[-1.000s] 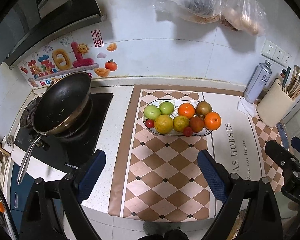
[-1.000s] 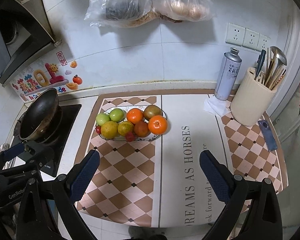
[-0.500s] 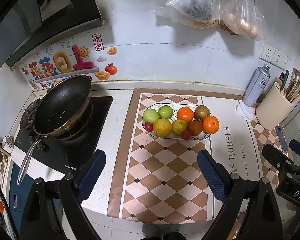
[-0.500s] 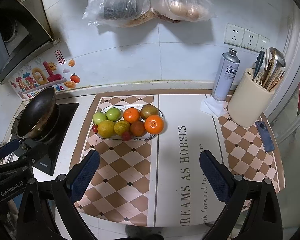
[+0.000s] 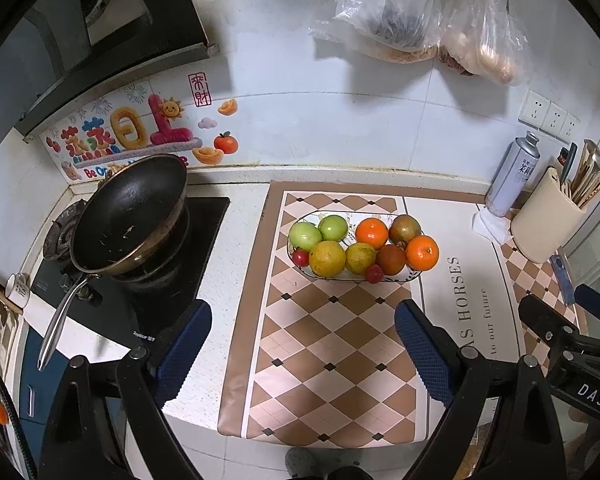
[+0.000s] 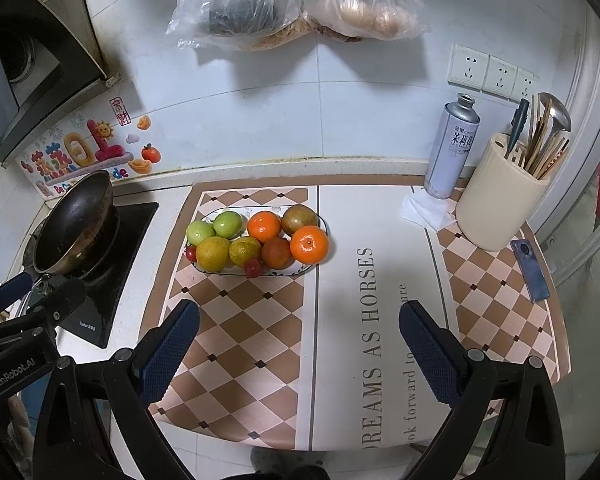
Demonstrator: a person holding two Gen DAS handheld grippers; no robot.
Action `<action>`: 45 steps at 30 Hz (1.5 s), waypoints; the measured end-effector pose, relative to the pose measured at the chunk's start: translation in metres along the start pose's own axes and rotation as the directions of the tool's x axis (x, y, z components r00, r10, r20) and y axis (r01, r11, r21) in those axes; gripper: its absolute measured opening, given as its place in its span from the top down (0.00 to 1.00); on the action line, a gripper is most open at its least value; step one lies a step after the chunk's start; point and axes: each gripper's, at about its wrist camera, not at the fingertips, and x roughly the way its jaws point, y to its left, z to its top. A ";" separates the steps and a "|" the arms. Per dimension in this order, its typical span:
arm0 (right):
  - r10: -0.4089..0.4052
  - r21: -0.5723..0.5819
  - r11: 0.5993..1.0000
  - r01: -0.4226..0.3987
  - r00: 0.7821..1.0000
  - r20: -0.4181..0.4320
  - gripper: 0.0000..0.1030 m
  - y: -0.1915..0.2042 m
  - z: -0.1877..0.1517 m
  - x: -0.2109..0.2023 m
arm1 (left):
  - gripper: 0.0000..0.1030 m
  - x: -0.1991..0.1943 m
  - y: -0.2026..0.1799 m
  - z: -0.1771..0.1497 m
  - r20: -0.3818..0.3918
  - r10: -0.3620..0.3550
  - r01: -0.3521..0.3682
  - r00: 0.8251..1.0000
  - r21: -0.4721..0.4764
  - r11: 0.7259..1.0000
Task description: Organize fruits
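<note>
We find the fruit plate (image 5: 414, 276) on the checked mat (image 5: 332, 360) of the desk (image 5: 236, 248), fully loaded, its long axis running left to right across both views. The left hand-held gripper (image 5: 303, 344) hangs with jaws apart and empty, the plate ahead and slightly right of its centre line. The right hand-held gripper (image 6: 299, 338), likewise apart and empty, has the plate ahead and to its left. In our judgement the left sits more squarely before the fruit; the orange (image 6: 309, 244) at the plate's right end lies nearest the right.
</note>
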 end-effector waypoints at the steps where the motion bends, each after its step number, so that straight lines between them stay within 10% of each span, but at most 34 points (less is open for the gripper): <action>1: -0.001 -0.002 1.000 0.001 1.000 0.001 0.01 0.001 -0.001 -0.001 | 0.09 -0.001 0.000 0.000 0.003 0.005 -0.005 1.000 0.003 1.000; 45: -0.008 -0.018 1.000 0.008 1.000 0.010 0.01 0.006 -0.002 -0.016 | 0.00 -0.015 0.006 -0.010 0.034 0.007 -0.006 0.999 -0.014 1.000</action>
